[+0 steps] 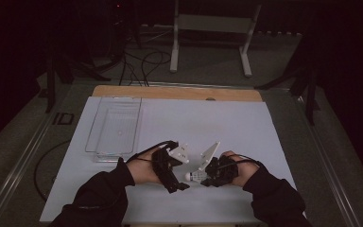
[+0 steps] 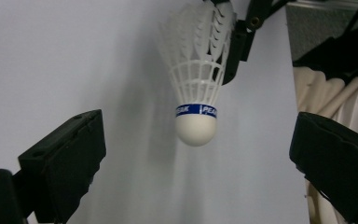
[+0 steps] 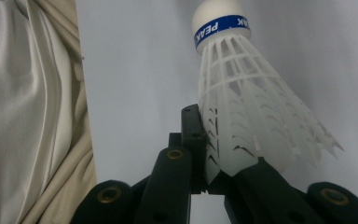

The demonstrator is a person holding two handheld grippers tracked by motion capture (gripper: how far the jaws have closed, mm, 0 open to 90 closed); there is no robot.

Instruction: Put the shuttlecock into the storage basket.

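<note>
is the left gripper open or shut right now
Open. In the left gripper view the left gripper has its jaws standing wide apart, with the shuttlecock hanging between them, untouched.

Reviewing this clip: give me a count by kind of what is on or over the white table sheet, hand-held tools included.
Shuttlecock: 1, white, clamped by its skirt in the right tool
Clear plastic tray: 1
Hand-held tools: 2, the left tool open
Total: 4
</note>
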